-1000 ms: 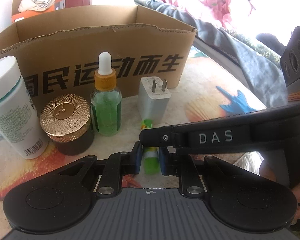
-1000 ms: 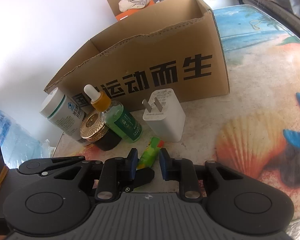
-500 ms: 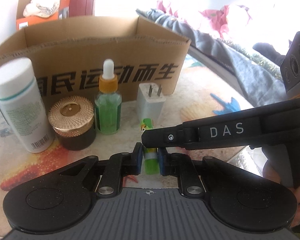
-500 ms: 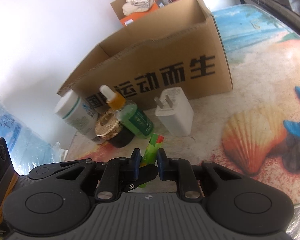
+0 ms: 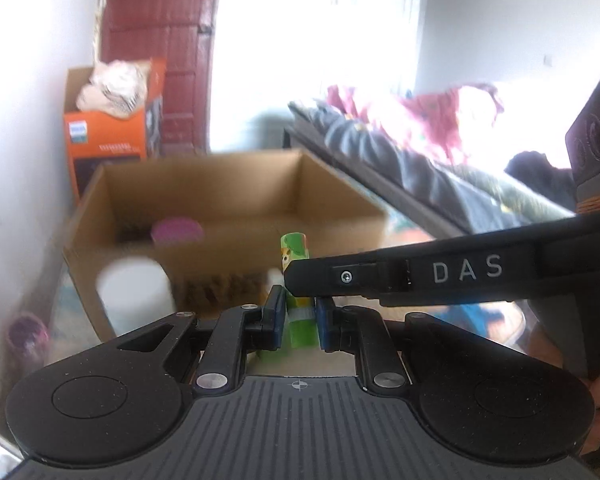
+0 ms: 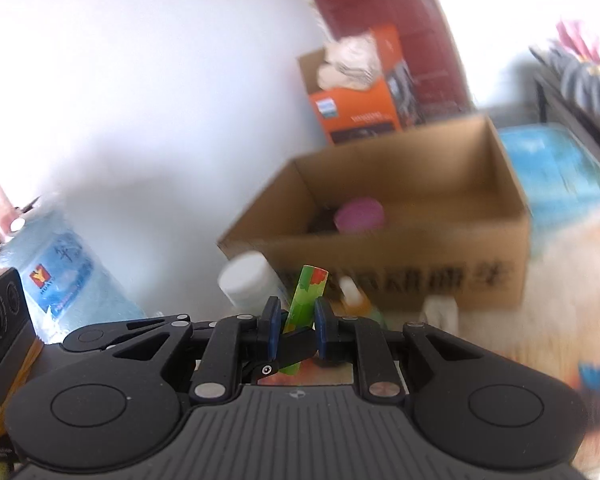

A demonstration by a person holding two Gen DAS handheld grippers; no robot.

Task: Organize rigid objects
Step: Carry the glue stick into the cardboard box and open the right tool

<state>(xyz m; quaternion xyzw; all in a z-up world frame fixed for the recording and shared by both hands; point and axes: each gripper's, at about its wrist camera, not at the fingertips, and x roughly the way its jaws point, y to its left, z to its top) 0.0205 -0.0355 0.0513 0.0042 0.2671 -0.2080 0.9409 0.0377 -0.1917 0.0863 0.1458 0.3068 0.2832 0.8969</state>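
Left wrist view: both tongs grip one green tube (image 5: 298, 320).
Left tongs (image 5: 298, 316) clamp its base; right tongs (image 6: 294, 326) cross from the side, above the cardboard box (image 5: 228, 256).

The left gripper (image 5: 297, 320) clamps an upright green tube (image 5: 296, 280), the open cardboard box (image 5: 228, 248) blurred behind it

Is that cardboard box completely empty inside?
No: in the right wrist view, a pink round thing sits inside the cardboard box, near its left end.
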